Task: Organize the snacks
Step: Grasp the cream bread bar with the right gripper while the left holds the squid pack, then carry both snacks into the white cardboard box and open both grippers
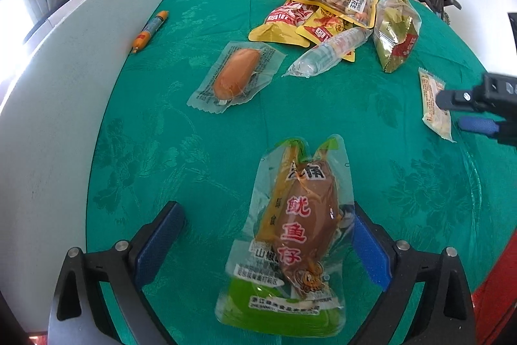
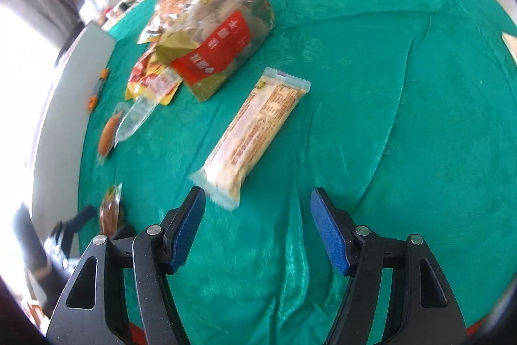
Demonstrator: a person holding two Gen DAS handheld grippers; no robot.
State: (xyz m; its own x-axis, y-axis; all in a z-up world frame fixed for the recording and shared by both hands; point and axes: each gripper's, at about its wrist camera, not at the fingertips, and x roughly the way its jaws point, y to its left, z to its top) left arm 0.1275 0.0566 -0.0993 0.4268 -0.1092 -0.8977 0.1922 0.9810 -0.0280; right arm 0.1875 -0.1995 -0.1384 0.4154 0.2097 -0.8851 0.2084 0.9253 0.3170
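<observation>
Left gripper [image 1: 268,244] stands released astride the squid snack pack [image 1: 290,231]; centre it, then close gently (film is slippery). Right gripper [image 2: 258,228] hangs released, empty.

I see glossy clear plastic on the squid packet [image 1: 290,235] — lying on matt, woven-patterned green cloth [image 1: 194,151].

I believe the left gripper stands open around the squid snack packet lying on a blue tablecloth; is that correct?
Not quite: the tablecloth is green, as the left wrist view shows. The left gripper does stand open around the squid snack packet.
</observation>
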